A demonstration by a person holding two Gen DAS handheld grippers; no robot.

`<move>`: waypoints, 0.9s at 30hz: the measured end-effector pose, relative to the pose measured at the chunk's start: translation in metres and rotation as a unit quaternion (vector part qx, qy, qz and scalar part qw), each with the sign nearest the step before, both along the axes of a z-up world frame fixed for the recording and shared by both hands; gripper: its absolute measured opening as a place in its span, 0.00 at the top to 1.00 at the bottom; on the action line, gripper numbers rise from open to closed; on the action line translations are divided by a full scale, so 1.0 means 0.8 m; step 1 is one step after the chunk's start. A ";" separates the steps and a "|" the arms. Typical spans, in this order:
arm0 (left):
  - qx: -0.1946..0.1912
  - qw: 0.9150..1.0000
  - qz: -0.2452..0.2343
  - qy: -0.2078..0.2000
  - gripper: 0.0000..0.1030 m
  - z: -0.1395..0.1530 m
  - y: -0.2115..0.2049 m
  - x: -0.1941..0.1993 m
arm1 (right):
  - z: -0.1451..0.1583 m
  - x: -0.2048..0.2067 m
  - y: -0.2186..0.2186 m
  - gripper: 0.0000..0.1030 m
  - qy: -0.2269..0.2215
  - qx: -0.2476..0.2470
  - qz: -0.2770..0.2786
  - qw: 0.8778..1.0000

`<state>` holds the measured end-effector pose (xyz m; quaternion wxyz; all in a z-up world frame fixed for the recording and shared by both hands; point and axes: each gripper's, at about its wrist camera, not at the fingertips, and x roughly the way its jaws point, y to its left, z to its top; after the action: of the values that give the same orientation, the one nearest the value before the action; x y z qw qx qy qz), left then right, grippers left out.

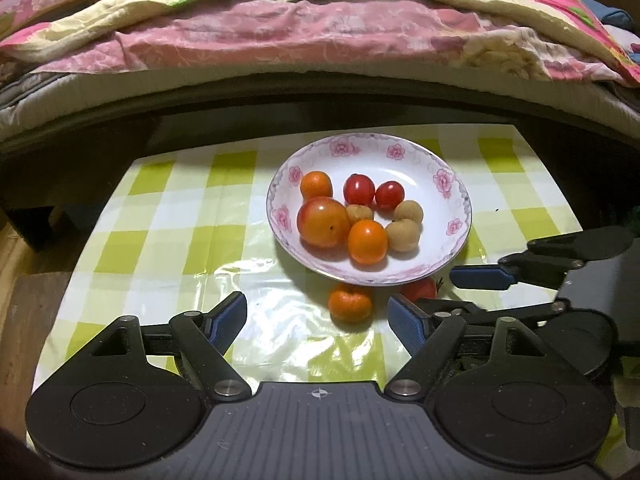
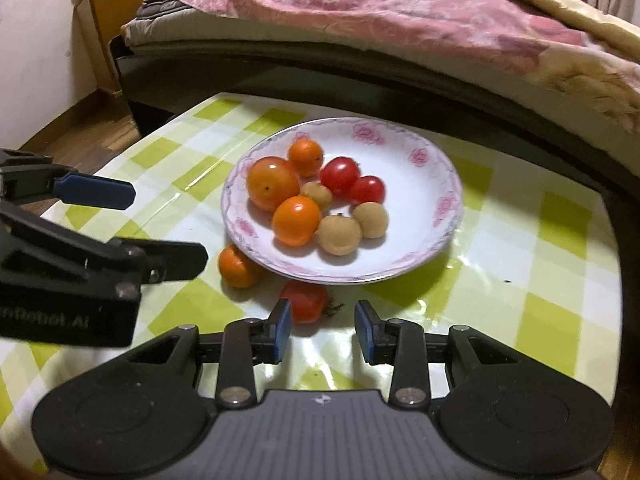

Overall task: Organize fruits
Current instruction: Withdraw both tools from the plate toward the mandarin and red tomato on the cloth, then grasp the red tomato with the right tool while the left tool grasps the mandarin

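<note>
Left wrist view: the left gripper (image 1: 318, 318) gapes wide and empty near a loose orange mandarin (image 1: 350, 302) lying against the white floral-rimmed plate (image 1: 448, 204), which holds eight round fruits.

Right wrist view: the right gripper (image 2: 323, 330), parted slightly, grips nothing; a red tomato (image 2: 306, 300) lies just ahead, stem pointing right.

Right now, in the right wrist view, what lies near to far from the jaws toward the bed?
Right gripper → red tomato on the tablecloth → plate of fruit → bed.
</note>
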<state>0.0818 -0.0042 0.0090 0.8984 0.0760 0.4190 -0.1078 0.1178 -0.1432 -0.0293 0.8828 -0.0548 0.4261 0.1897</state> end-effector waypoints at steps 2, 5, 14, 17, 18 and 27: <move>-0.002 1.000 -0.001 0.002 0.20 -0.001 0.004 -0.002 | -0.004 0.001 0.005 0.62 -0.002 0.000 0.008 1.000; -0.006 1.000 -0.002 0.005 0.19 -0.001 0.011 -0.002 | -0.011 0.004 0.012 0.61 -0.003 -0.005 0.011 1.000; -0.005 1.000 -0.003 0.024 0.19 -0.018 0.020 0.004 | -0.021 0.019 0.021 0.65 -0.006 -0.009 0.008 1.000; -0.007 1.000 -0.012 0.023 0.19 -0.021 0.015 0.006 | -0.019 0.018 0.017 0.67 -0.006 -0.010 0.008 1.000; -0.007 1.000 -0.015 0.021 0.19 -0.022 0.013 0.006 | -0.018 0.016 0.015 0.68 -0.004 -0.012 0.006 1.000; -0.001 0.999 -0.034 0.016 0.25 -0.054 -0.012 0.025 | -0.005 -0.004 -0.015 0.69 0.001 -0.008 -0.005 1.000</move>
<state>0.1021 -0.0141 -0.0346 0.8876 0.0872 0.4300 -0.1401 0.1146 -0.1549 -0.0337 0.8829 -0.0591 0.4289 0.1818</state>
